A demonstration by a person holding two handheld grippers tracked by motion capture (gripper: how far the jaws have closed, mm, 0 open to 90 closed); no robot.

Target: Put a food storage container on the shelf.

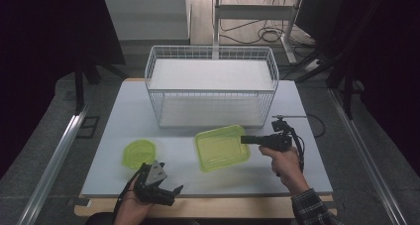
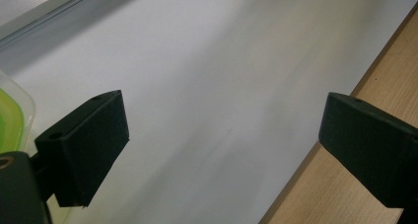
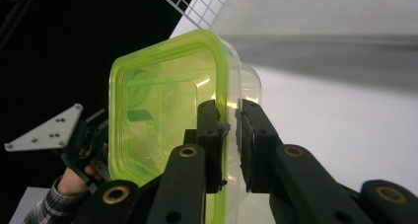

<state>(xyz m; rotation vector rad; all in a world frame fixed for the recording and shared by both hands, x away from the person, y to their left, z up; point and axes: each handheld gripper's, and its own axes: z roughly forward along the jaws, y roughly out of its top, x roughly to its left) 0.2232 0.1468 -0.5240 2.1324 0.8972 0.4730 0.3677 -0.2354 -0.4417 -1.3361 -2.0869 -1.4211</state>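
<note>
A rectangular clear container with a lime-green lid (image 1: 221, 148) hangs tilted just above the white tabletop, in front of the wire basket. My right gripper (image 1: 243, 140) comes in from the container's right side and is shut on its rim. In the right gripper view, the jaws (image 3: 229, 120) pinch the green lid edge and clear wall of the container (image 3: 162, 110). A round green-lidded container (image 1: 139, 153) rests at the front left. My left gripper (image 1: 173, 195) sits near the table's front edge, open with nothing between its jaws (image 2: 222, 130). The round container's edge (image 2: 10, 120) shows beside its left jaw.
A white wire basket (image 1: 212, 86) stands at the back middle of the table. The white mat (image 1: 114, 131) ends at a wooden front edge (image 2: 315, 194). Dark floor, rails and cables surround the table.
</note>
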